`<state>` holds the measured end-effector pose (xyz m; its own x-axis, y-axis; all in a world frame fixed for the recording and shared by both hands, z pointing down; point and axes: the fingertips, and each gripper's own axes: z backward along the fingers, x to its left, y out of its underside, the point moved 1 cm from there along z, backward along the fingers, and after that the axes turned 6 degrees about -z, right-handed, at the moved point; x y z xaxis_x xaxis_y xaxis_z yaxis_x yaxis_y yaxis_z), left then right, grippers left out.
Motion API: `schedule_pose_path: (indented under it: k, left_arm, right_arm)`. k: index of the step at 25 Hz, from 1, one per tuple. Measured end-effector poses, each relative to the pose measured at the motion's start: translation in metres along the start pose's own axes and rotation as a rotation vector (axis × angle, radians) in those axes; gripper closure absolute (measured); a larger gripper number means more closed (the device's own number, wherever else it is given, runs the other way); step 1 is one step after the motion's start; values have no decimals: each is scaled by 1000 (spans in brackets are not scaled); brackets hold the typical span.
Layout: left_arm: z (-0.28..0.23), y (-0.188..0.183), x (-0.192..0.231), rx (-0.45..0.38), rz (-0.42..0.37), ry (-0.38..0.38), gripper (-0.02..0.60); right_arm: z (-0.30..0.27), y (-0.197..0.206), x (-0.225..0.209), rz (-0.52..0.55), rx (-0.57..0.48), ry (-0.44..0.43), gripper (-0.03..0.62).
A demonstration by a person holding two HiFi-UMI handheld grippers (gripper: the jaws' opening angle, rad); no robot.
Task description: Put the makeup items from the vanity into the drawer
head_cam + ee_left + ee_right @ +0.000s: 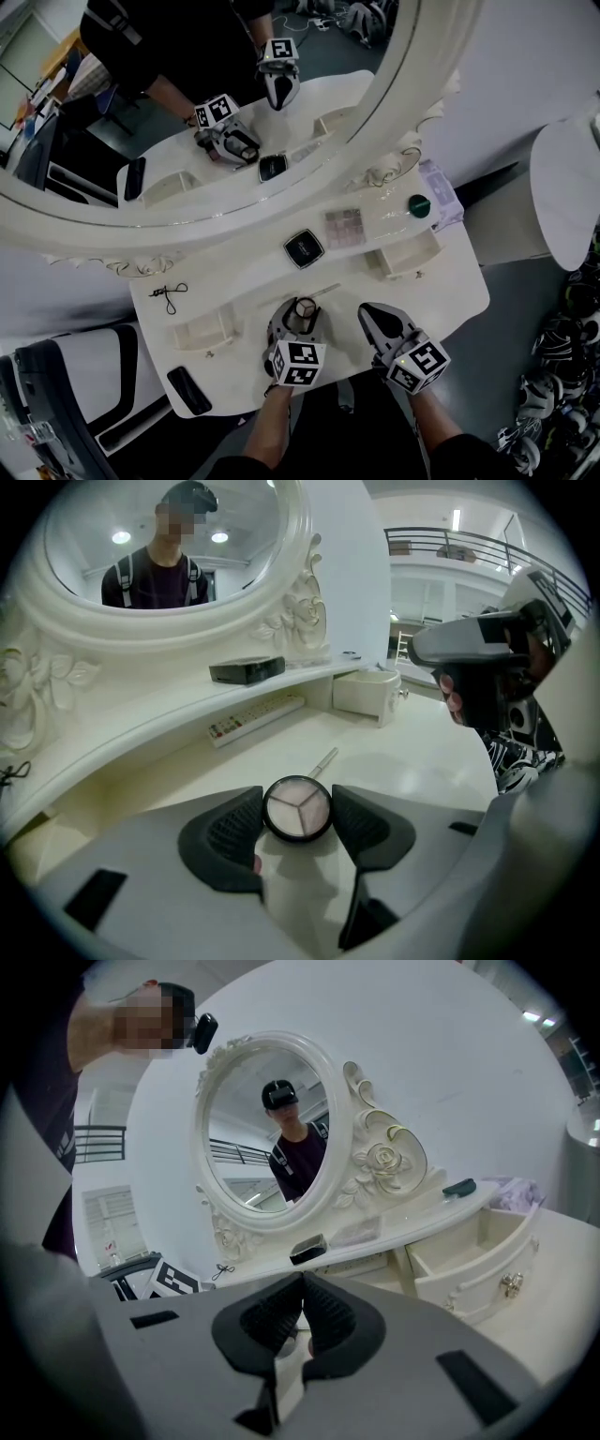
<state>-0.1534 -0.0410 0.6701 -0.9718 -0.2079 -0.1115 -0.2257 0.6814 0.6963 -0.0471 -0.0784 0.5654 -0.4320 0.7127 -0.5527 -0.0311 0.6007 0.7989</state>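
1. Room: grey floor is seen round a white vanity (pixel 450 300) set against a pale wall. A heap of black-and-white gear (pixel 553 403) is piled on the floor at the right.
2. Surface: a glossy white top is backed by an oval mirror (pixel 234 122) in a rose-carved frame, in which a person in a dark top is reflected. A raised shelf is set along the mirror's foot. Small drawers are fitted under it, and the right drawer (pixel 403 253) is pulled open.
3. Shelf stock: a square black compact (pixel 304 248), a pale eyeshadow palette (pixel 343 227) just beside it, and a dark green round item (pixel 419 205) further right are laid out. A black cord (pixel 169 296) is lying at the left end of the top.
4. Task item: a round compact (pixel 297 808), black-rimmed, has its pan divided into three pale pink wedges. It is found on the lower top near the front edge, well apart from the open drawer. A thin pale stick (pixel 324 759) is lying just behind it.
5. Left gripper (pixel 298 799) — released. Its jaws are spread wide to either side of the round compact, the pads set just beside the rim and not pressed on it.
6. Right gripper (pixel 302 1283) — clenched, with nothing between the jaws. It is held over the front edge, to the right of the left gripper.
7. Writing: square black-and-white markers (pixel 300 361) are carried on each gripper's cube. A pale patch on the square black compact's lid is too small to be read.
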Motion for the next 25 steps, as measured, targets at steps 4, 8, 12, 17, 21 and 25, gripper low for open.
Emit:
schedule_pose_path:
  k: [4, 8, 12, 17, 21, 25]
  left_arm:
    - [19, -17, 2, -45, 9, -8, 356]
    - [32, -31, 3, -73, 8, -20, 356]
    - [46, -46, 3, -117, 35, -9, 354]
    - [77, -81, 2, -194, 67, 2, 353]
    - [97, -106, -7, -257, 75, 16, 353]
    - [113, -131, -16, -312, 79, 33, 353]
  right_arm:
    - [6, -10, 7, 11, -10, -7, 571]
    - [10, -18, 13, 20, -17, -16, 569]
    - [15, -27, 20, 32, -28, -18, 570]
    - [26, -40, 33, 61, -42, -31, 571]
    - [38, -52, 40, 76, -66, -37, 569]
    - [50, -66, 44, 82, -98, -37, 571]
